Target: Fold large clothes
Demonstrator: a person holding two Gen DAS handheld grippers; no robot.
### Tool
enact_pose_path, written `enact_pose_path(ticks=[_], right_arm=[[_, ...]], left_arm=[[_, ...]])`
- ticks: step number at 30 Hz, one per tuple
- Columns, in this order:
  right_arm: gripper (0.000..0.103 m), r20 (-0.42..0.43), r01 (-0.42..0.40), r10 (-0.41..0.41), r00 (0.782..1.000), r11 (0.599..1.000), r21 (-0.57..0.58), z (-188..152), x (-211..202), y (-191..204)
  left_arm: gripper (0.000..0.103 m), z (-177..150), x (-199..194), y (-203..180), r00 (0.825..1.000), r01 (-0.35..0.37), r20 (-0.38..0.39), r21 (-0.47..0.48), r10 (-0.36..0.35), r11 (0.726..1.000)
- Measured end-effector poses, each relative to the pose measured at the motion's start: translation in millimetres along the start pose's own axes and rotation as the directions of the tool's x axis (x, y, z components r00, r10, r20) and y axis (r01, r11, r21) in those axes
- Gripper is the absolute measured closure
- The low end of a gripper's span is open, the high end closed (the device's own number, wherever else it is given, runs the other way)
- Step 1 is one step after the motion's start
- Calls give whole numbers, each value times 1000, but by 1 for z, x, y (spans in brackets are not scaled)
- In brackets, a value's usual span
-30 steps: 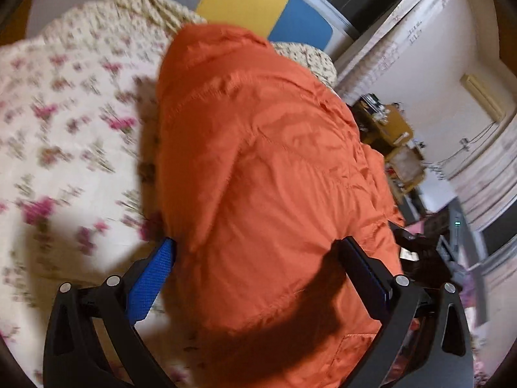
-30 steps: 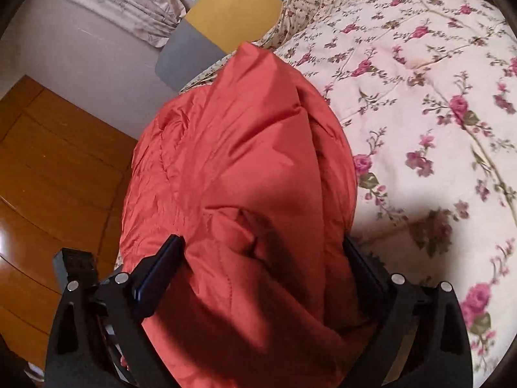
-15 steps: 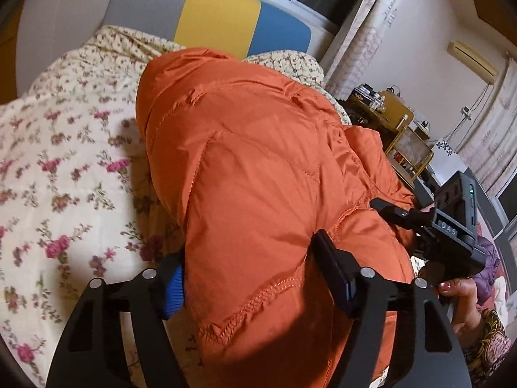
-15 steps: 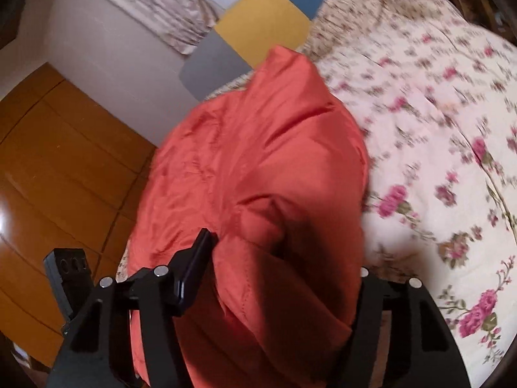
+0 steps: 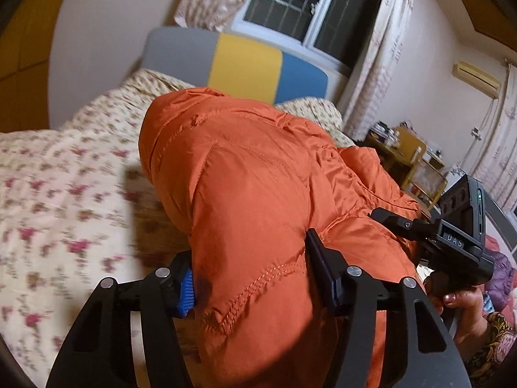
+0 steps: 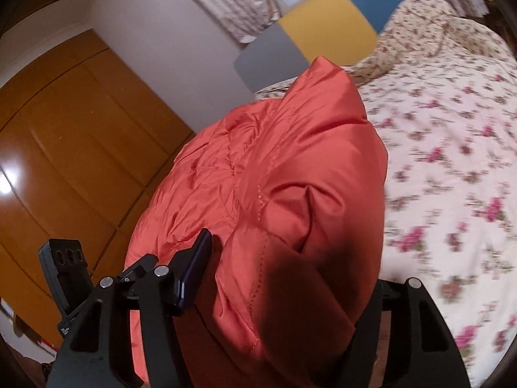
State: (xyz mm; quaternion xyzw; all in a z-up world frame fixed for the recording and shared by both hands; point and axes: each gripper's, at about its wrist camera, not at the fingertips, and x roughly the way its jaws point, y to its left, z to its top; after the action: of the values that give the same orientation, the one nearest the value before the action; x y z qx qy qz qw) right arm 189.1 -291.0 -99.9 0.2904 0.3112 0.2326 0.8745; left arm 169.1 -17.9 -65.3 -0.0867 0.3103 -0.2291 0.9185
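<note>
Both grippers are clamped on the puffy orange jacket (image 5: pixel 258 194), which sits along the edge of the flowery bed (image 5: pixel 64 194); left gripper (image 5: pixel 252 278) has just been squeezing its hem tighter; right gripper (image 6: pixel 284 278) pinches a thick fold.

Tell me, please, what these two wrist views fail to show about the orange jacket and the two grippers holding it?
- Left wrist: the orange jacket runs past the bottom edge; its hem is cut off.
- Right wrist: the right gripper has its right finger hidden behind the jacket.
- Left wrist: the left gripper pads are mostly buried in fabric.
- Both: the floral quilt is motion-blurred.
</note>
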Motion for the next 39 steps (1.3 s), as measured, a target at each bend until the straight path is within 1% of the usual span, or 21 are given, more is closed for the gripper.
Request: enact_pose_path(ticks=[3,7,11,12,13,14,16,17,18,20,21,24,27,30,32,33,35,36,37,38,39], right_arm=[[40,-24,-40,39,999,999,-24,-5,31,24],[40,-64,-80,77,995,995,-54,-16,75,57],[40,-104,-87,73,992,987,-136,-29,119,95],[39,-116,-84,66,991,983,-162,-34,131,105],[32,-122,-80,58,991,981,-179,-39,138,111],[29,-128,-69,45,991,978,-197,-44,146,116],[22,-123,-30,1,992,970,-240,-53,157,125],[20,-112,-2,-29,993,964,-267,-58,160,128],[15,-104,16,-47,993,960,-280,-63,158,129],[11,-103,63,-94,990,959,-275,-66,155,126],[10,-104,72,-102,989,963,-261,-68,149,125],[9,-85,124,-142,986,975,-185,-66,125,115],[9,1,184,-186,983,975,-127,-47,98,104],[8,87,228,-219,972,968,-109,-22,87,113],[10,97,234,-221,970,962,-142,0,101,130],[13,101,239,-225,969,958,-158,7,109,137],[21,111,256,-238,965,945,-204,24,136,156],[28,109,264,-246,963,940,-218,30,150,159],[35,98,282,-266,959,931,-230,35,166,165],[38,73,297,-288,955,926,-232,37,181,167],[43,49,304,-301,952,926,-225,37,193,163]], left_arm=[[44,1,-22,26,998,-39,38,-29,40,999],[44,-5,-47,63,992,-109,56,-64,112,992],[44,-17,-73,112,982,-166,70,-132,177,977],[44,-21,-76,118,980,-175,71,-144,187,974],[43,-25,-79,131,977,-189,70,-167,203,968],[41,-29,-82,139,975,-198,66,-182,212,963],[29,-40,-82,156,969,-228,43,-219,243,949],[25,-43,-83,158,967,-237,43,-228,253,944],[22,-48,-85,159,962,-248,55,-231,267,941],[9,-53,-90,155,952,-280,61,-220,300,934],[8,-53,-92,152,946,-301,57,-216,319,929],[6,-45,-99,150,942,-318,32,-235,334,918],[3,-33,-109,149,936,-327,36,-283,351,901],[3,-14,-114,149,936,-306,72,-316,345,898],[3,2,-110,143,926,-331,77,-305,370,893],[3,15,-102,140,915,-363,68,-288,397,886],[3,33,-89,137,911,-382,55,-267,410,885],[3,43,-79,136,905,-399,48,-251,423,882],[3,53,-68,135,892,-433,33,-229,451,872],[3,58,-60,136,881,-456,29,-213,472,864],[3,64,-49,137,863,-491,32,-187,505,851]])
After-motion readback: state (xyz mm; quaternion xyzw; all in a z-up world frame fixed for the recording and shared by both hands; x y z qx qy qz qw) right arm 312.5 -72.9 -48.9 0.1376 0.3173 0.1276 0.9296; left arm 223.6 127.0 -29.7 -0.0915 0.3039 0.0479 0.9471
